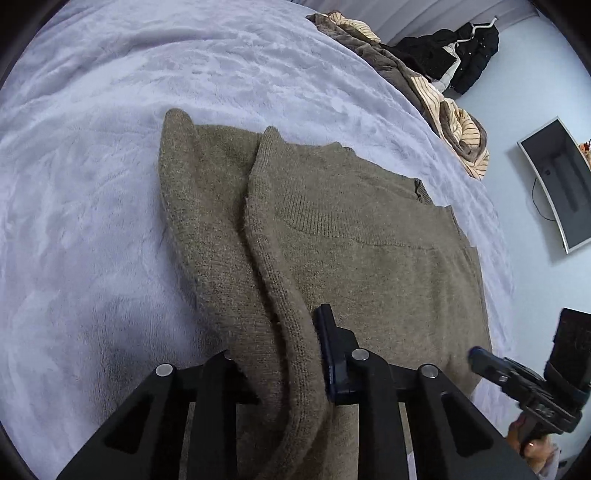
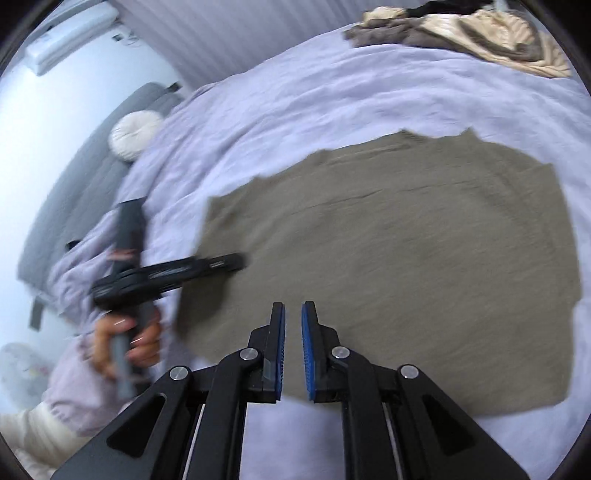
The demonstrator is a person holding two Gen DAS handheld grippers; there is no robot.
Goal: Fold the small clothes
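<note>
Now left gripper (image 1: 288, 354) pinches sweater (image 1: 369, 251) sleeve; right gripper (image 2: 293, 347) empty

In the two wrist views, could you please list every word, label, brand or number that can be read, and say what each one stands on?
None can be read.
Left tongs: pale markings along the black body in the right wrist view, too blurred to read.
Wall unit: small marks beside it, too small to read.
Sweater: no label or print visible.
Blanket: no text.
Wall screen: dark, no text showing.
</note>
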